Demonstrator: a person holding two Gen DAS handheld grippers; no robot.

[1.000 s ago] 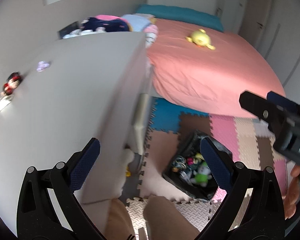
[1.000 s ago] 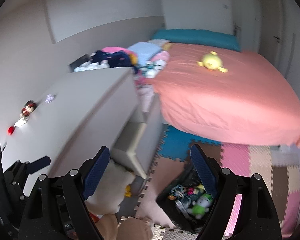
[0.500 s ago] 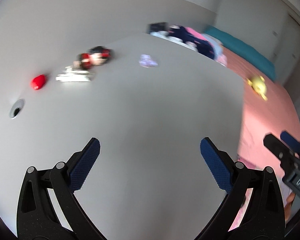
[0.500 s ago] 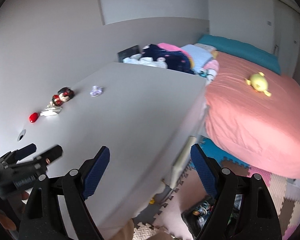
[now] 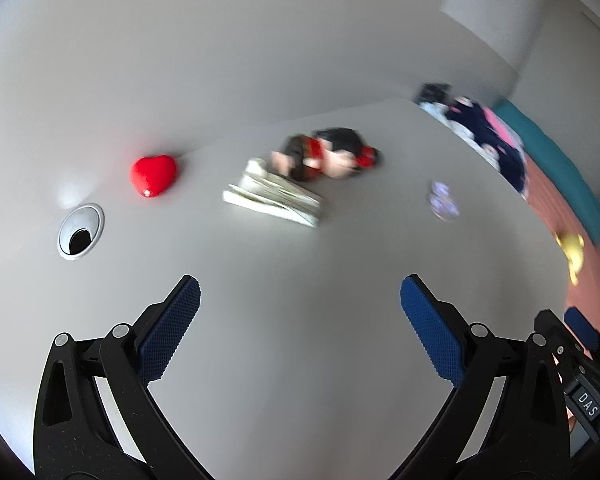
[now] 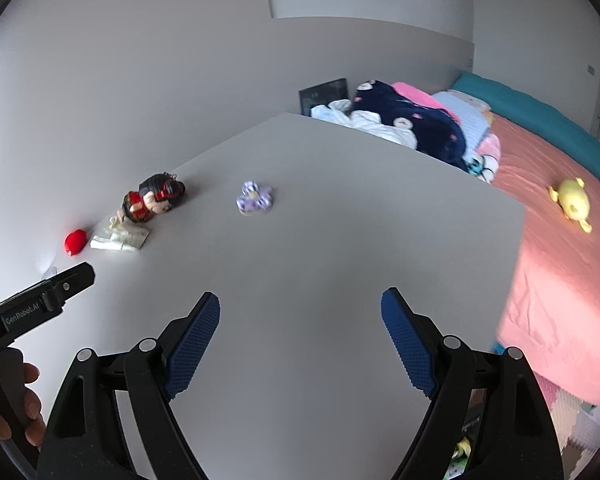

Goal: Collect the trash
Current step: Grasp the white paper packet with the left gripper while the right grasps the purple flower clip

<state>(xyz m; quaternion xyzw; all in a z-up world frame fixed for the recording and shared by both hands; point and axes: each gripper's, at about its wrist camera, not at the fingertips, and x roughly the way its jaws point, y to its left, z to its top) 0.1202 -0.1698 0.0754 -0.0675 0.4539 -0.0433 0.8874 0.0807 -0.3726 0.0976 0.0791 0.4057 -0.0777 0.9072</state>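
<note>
On the grey desk (image 6: 320,280), near the wall, the crumpled white wrapper (image 5: 274,196) is the largest likely piece of trash. It lies flat, touching the small doll figure (image 5: 328,152), with a red heart-shaped object (image 5: 153,175) just beside it. It looks light, thin and soft, so it should crush easily; a pinch across its raised, folded edge nearest the grippers seems the safest hold, though it may slide on the smooth top. Well apart, toward the bed (image 6: 560,208), sits a smaller lilac crumpled scrap (image 6: 254,198), probably as light, best pinched across its middle. The left gripper (image 5: 300,308) and right gripper (image 6: 300,320) both hover above the desk, jaws spread wide and empty.
</note>
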